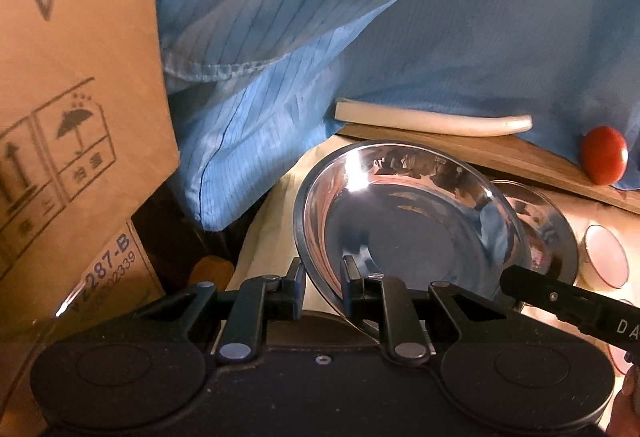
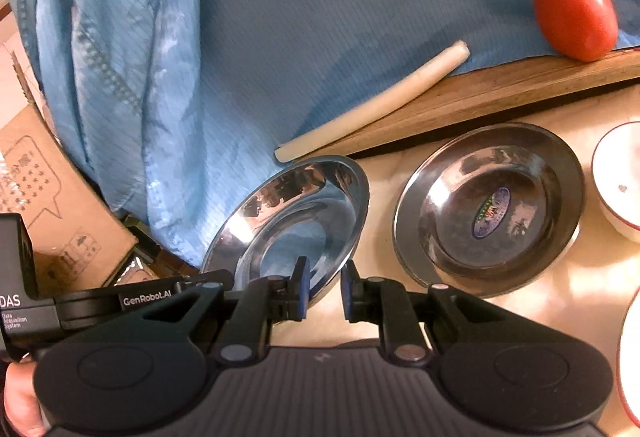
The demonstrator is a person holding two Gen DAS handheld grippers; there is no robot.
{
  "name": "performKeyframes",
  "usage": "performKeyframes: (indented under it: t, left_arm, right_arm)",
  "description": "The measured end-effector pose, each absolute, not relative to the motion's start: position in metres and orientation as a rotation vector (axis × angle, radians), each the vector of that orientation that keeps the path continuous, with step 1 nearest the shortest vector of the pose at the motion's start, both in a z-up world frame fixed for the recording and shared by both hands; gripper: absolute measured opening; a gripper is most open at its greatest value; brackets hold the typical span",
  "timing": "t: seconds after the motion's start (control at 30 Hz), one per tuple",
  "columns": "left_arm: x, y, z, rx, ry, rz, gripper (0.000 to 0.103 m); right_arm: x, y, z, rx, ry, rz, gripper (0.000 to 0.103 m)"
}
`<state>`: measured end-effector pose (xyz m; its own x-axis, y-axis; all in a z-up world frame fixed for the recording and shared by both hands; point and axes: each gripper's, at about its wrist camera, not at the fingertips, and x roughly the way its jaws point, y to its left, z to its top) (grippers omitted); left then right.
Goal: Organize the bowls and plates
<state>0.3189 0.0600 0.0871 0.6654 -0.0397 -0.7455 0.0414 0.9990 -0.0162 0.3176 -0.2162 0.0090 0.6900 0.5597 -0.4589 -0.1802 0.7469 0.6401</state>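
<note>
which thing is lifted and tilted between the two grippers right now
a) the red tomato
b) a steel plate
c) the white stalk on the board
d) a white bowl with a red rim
b: the steel plate is tilted up off the table, its rim pinched by the left gripper and the right gripper, while the tomato rests on the wooden board.

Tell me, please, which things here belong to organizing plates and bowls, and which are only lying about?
Job: tilted steel plate, flat steel plate, red-rimmed white bowl.
Lying about: tomato, white stalk, wooden board, cardboard box.
</note>
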Motion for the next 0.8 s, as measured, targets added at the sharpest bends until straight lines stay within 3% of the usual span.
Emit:
performKeyframes:
  t: [0.8]
  left_arm:
    - [0.205, 0.014, 0.068, 0.088, 0.856, -0.228, 0.025]
  right_arm:
    - [0.207, -0.272, 0.005, 0.494, 0.719, 0.448, 0.019]
